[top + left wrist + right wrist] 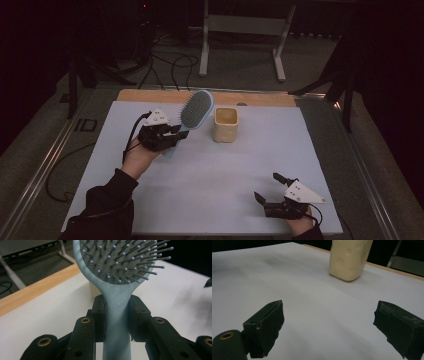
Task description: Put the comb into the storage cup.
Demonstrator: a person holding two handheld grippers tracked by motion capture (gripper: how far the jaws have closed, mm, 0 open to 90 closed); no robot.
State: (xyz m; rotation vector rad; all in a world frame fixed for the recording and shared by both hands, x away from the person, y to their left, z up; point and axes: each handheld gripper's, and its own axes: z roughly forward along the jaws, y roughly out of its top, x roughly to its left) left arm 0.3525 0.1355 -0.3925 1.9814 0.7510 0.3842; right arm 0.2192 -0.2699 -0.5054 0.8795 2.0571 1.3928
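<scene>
Right gripper (270,189) was seen near right on the white table (210,190), jaws wide apart, nothing held. Left gripper (176,131) was clamped on the blue hairbrush (196,110) handle, lifted just left of the cream cup (225,124).

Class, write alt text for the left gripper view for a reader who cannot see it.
The left gripper clamps the handle of a pale blue hairbrush, its bristled head rising toward the top. Behind lies a white table with a wooden edge.
</scene>
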